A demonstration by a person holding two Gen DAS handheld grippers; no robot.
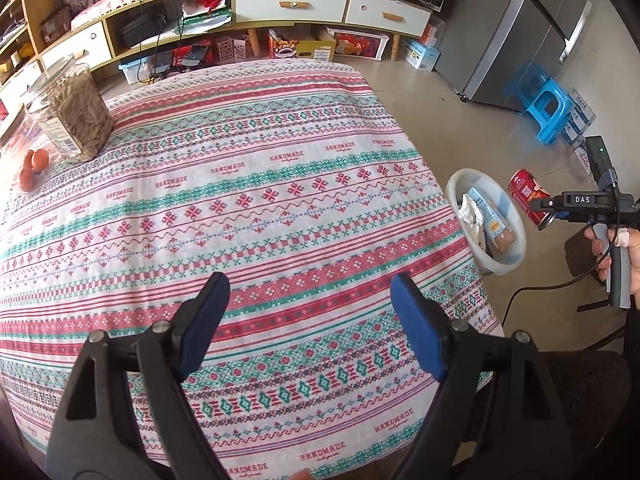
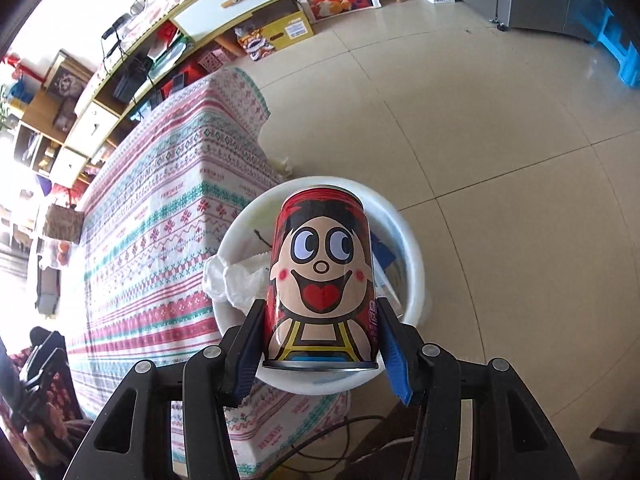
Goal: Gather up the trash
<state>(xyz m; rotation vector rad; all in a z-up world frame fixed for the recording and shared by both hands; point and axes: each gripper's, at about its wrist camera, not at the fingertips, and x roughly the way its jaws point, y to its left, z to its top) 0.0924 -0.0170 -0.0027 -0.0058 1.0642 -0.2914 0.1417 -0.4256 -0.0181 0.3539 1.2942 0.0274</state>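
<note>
My right gripper (image 2: 320, 320) is shut on a red drink can (image 2: 320, 276) with a cartoon face, its blue pads pressed on both sides near the can's base. The can hangs directly over a white bin (image 2: 416, 272) on the floor beside the table. In the left wrist view the same can (image 1: 528, 196) is held just right of the bin (image 1: 516, 236), which holds crumpled white paper (image 1: 468, 208) and a light blue carton (image 1: 490, 212). My left gripper (image 1: 308, 300) is open over the patterned tablecloth (image 1: 248, 184), nothing between its fingers.
A clear jar of seeds (image 1: 76, 116) and small orange-red fruits (image 1: 34, 162) stand at the table's far left. A blue plastic stool (image 1: 548, 112) and a grey fridge (image 1: 520, 32) stand on the tiled floor beyond the bin. A low cabinet (image 1: 288, 4) runs along the far wall.
</note>
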